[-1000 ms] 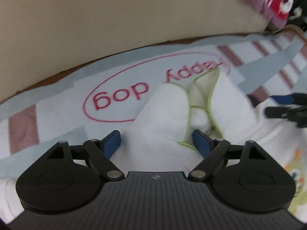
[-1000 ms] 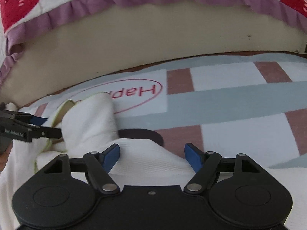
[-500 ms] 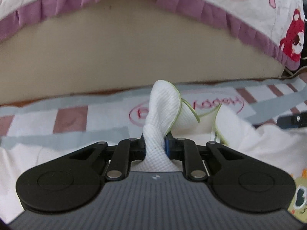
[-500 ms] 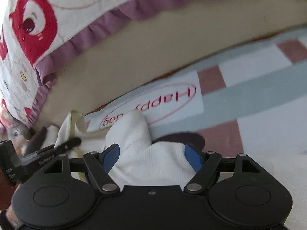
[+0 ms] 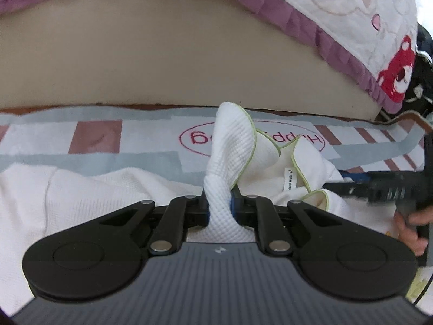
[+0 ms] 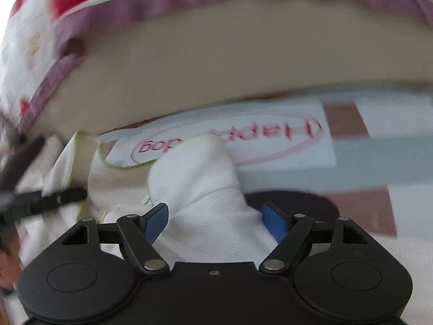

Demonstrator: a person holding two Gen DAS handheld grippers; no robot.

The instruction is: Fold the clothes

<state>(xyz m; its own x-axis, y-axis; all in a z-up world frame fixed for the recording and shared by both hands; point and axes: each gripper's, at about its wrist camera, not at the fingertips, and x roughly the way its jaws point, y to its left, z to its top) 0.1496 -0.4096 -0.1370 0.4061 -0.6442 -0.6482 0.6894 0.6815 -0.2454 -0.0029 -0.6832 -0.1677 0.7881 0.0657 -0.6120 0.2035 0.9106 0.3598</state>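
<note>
So the white garment (image 5: 232, 159) is sprawled on the checked mat (image 5: 94, 140), mostly under and ahead of both tools. The left gripper (image 5: 219, 208) has clamped a bunched ridge of it between its fingers, collar edge flopping just beyond the tips. The right gripper (image 6: 215, 220) is spread wide with a hump of cloth sitting between the pads, not pinched yet. I'd close it low on the hump, then lift evenly so the fold doesn't twist.
</note>
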